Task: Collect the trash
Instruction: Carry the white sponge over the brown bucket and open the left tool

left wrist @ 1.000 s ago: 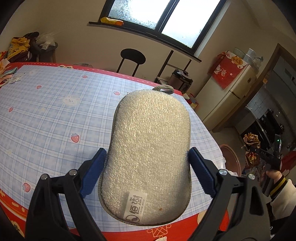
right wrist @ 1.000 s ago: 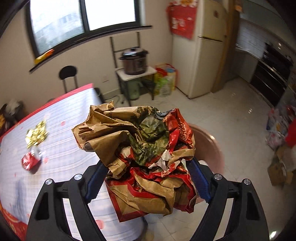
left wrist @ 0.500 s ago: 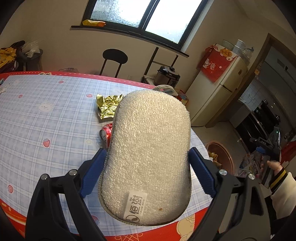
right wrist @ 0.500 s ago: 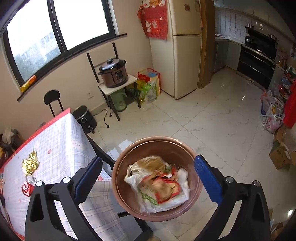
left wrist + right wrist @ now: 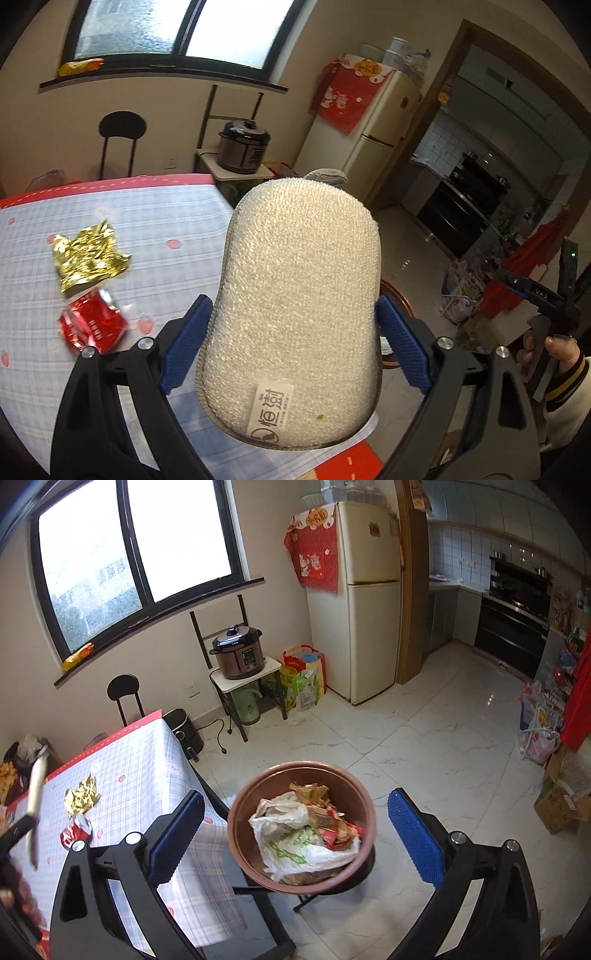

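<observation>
Two scraps, gold wrapper and red can, await on your desk; right tongs released, empty above the bin; left tongs grasping the sponge; fetch next.

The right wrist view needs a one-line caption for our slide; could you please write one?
Open right hand-held gripper above the brown bin of trash beside the checked table, where a gold wrapper and red wrapper remain.

Both grippers, left and right, had black frames, ribbed blue pads and silver screws. The cream sleeve carried a black-and-yellow striped cuff.
</observation>
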Demonstrator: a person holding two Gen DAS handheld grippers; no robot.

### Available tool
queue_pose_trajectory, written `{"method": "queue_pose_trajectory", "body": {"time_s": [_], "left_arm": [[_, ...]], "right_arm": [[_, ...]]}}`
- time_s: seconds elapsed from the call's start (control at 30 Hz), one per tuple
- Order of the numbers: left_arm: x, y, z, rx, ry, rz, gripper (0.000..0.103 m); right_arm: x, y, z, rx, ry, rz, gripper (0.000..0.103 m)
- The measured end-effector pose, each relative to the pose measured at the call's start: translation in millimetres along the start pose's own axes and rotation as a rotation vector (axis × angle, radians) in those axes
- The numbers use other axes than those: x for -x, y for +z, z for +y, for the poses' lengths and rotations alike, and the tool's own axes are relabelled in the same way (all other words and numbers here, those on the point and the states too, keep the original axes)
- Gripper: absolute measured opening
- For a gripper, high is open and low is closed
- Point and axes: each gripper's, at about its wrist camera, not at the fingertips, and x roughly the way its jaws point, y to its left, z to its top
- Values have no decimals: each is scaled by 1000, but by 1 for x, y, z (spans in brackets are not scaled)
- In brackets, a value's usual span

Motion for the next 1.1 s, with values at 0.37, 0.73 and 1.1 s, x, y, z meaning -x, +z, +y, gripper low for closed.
{"method": "queue_pose_trajectory", "body": {"time_s": [0.37, 0.73, 1.1], "left_arm": [[-113, 32, -122, -107, -196, 67, 89], [-176, 54, -190, -174, -267, 101, 96], [-123, 66, -139, -152, -148, 21, 97]], "right_arm": [[45, -22, -63, -68, -124, -7, 98], [56, -42, -109, -156, -182, 4, 98], [44, -29, -86, -131, -99, -8, 98]]}}
